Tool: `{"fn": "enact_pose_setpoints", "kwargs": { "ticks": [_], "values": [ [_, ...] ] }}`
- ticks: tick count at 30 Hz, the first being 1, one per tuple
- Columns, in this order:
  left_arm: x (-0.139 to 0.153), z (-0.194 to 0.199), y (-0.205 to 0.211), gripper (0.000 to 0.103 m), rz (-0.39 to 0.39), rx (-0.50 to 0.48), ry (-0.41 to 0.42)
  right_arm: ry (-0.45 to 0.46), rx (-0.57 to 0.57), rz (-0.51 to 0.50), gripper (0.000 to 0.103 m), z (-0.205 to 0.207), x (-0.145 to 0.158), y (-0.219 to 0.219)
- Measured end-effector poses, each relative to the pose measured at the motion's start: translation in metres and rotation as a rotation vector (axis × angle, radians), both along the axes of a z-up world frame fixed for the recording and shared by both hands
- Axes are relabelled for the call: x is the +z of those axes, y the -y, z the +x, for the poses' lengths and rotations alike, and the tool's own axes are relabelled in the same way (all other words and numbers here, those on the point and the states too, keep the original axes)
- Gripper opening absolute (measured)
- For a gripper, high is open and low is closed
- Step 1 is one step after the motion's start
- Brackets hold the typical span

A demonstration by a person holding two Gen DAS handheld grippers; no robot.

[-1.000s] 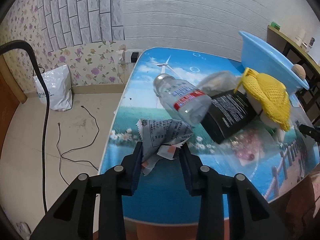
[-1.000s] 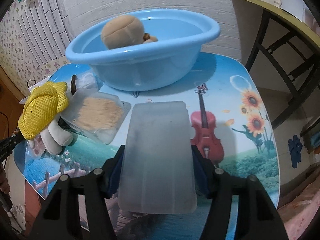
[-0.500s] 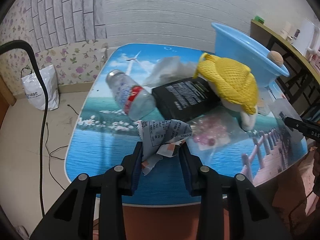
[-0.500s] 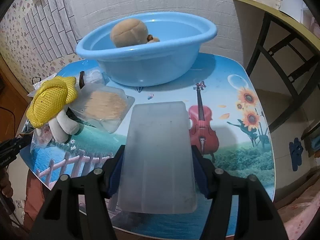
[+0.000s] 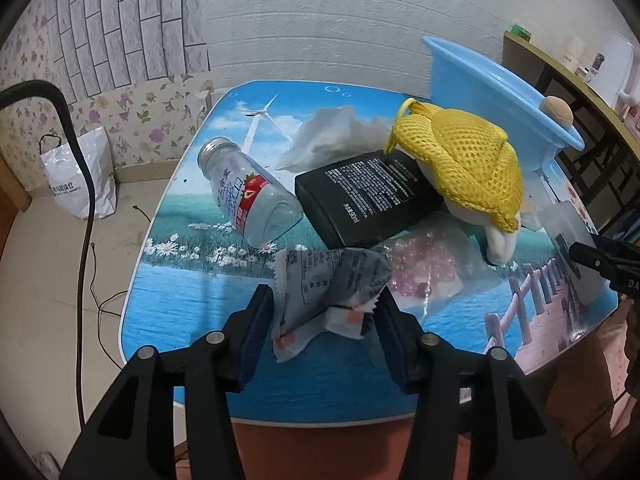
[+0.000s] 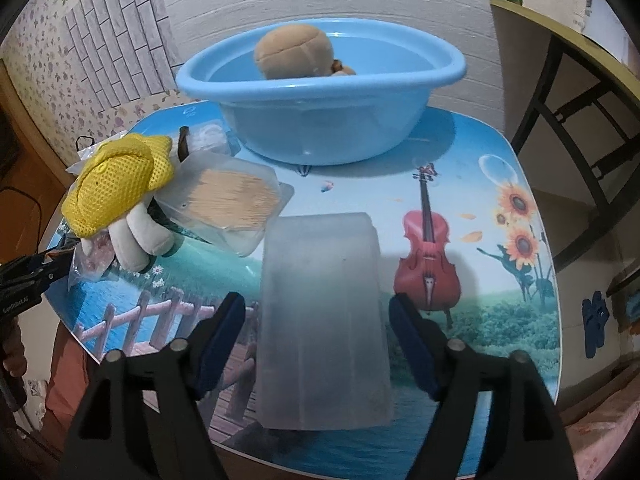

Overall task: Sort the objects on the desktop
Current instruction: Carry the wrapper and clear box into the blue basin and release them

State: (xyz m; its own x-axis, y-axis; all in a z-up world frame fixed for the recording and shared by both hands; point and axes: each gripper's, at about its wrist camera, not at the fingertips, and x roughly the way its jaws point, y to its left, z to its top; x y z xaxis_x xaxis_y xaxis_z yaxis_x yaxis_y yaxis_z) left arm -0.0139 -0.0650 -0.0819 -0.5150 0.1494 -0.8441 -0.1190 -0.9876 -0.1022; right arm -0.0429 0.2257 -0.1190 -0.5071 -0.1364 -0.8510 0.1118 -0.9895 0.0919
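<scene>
The left gripper point(image 5: 325, 312) is opening around a crumpled grey printed wrapper point(image 5: 326, 286) lying on the scenic-print table point(image 5: 192, 292), its pads apparently just clear of it, while the right gripper point(image 6: 318, 320) is likewise opening astride a frosted translucent plastic box point(image 6: 322, 312), gaps visible on both sides. Both should spread fully and lift straight off so neither item drags. The black rectangular box point(image 5: 372, 196) bears small white print, unreadable; the clear bottle point(image 5: 248, 196) shows a strawberry label.
</scene>
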Motion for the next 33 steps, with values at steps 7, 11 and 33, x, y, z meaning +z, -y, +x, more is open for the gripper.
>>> {"fn": "enact_pose_setpoints", "kwargs": {
  "ticks": [7, 11, 33],
  "values": [
    [-0.002, -0.005, -0.003, 0.06, -0.012, 0.004, 0.0, 0.019, -0.004, 0.008, 0.076, -0.003, -0.005, 0.001],
    [-0.004, -0.007, 0.0, 0.071, -0.021, 0.016, -0.011, 0.043, -0.011, 0.003, 0.076, -0.006, -0.011, 0.002],
    [0.021, 0.0, -0.01, 0.038, 0.016, 0.002, -0.044, -0.044, 0.037, 0.015, 0.061, 0.001, 0.016, 0.007]
  ]
}}
